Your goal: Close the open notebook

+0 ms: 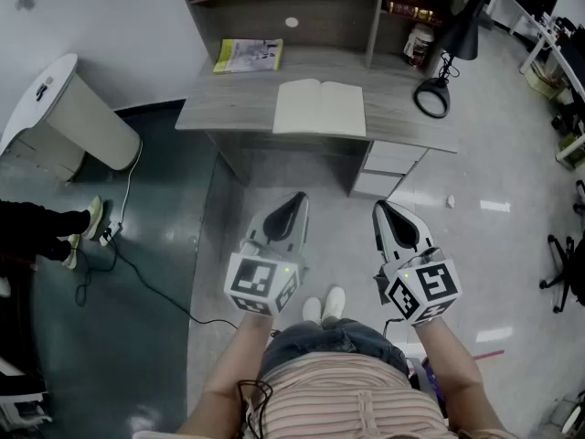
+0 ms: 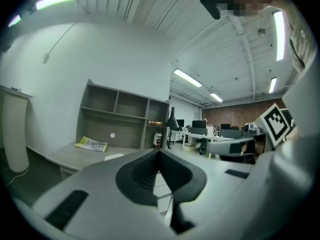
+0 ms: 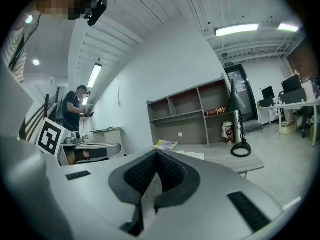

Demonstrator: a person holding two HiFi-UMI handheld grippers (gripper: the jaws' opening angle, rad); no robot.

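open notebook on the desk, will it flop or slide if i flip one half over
The notebook lies flat with both halves spread, so the spine probably hinges freely. It looks thin, so it is likely light and may slide on the smooth desk when pushed.

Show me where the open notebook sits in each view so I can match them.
Head view: the notebook lies open at upper centre, on the desk.
Left gripper view: the notebook is a pale sliver left of centre.
Right gripper view: the notebook is just right of centre.
Shared landmark: the yellow magazine, left of the notebook in every view.
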